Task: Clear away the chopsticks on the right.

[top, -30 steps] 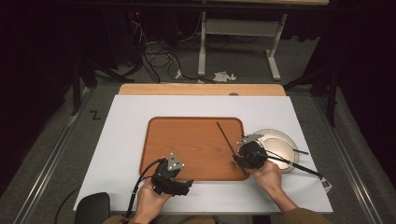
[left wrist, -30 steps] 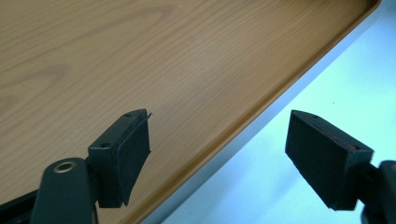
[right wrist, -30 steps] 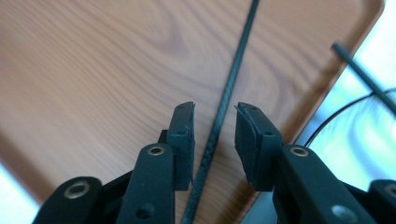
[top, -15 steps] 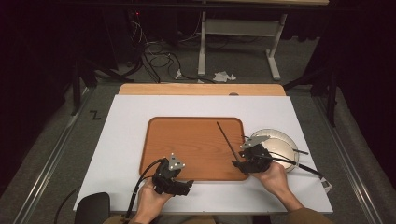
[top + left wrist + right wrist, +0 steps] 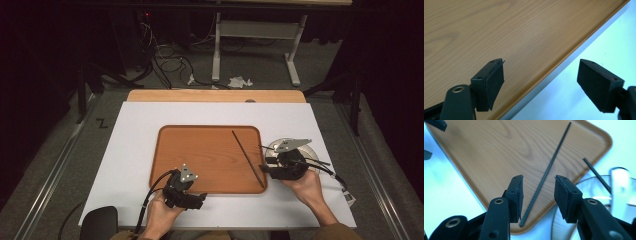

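One chopstick [image 5: 549,170] lies flat on tray [image 5: 200,155], near its right edge. Right gripper [image 5: 537,192] w/ jaws open, straddling it, not gripping. 2nd chopstick [image 5: 596,175] rests on plate [image 5: 312,150]; prob. next. Left gripper [image 5: 540,80] jaws wide, empty, over tray's near edge.

White table [image 5: 135,150], wooden tray [image 5: 200,155], plate [image 5: 312,150]
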The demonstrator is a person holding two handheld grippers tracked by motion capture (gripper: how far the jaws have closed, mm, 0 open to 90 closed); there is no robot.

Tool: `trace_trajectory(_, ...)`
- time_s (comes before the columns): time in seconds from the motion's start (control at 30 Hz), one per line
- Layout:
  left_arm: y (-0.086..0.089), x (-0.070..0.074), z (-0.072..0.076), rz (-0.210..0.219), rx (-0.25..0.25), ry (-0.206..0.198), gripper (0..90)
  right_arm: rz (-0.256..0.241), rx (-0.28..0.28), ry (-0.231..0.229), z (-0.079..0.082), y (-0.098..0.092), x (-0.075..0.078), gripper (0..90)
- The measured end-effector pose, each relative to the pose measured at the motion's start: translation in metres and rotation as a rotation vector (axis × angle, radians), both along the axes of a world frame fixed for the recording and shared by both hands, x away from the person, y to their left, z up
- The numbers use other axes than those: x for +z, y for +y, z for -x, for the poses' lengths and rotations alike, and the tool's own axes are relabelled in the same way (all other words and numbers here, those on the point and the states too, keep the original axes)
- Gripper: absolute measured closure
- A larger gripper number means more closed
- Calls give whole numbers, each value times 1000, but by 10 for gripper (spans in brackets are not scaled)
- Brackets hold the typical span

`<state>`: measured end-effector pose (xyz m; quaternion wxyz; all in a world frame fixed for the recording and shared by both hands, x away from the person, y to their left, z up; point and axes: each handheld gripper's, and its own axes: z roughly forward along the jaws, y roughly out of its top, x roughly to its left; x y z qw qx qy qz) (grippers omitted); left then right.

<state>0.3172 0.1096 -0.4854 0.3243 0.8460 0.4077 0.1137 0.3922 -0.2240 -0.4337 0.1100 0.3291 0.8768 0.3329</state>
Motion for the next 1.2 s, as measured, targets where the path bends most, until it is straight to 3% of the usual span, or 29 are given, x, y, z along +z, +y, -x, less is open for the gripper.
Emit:
trace_trajectory(0.2,1,0,-1,7,6,3,218,-51,-13,-7,-2,-16,9,581)
trace_trajectory(0.53,2,0,-1,6,14,2,218,-104,-98,-9,-6,-59,26,604)
trace_trajectory(0.67,4,1,1,4,15,1,218,-49,-123,-47,-8,-73,31,642)
trace_trajectory(0.8,7,2,1,12,27,-2,218,-8,-163,-54,-12,-88,32,676)
trace_trajectory(1.2,7,-1,-1,-2,35,10,218,10,-296,-46,-22,-136,19,737)
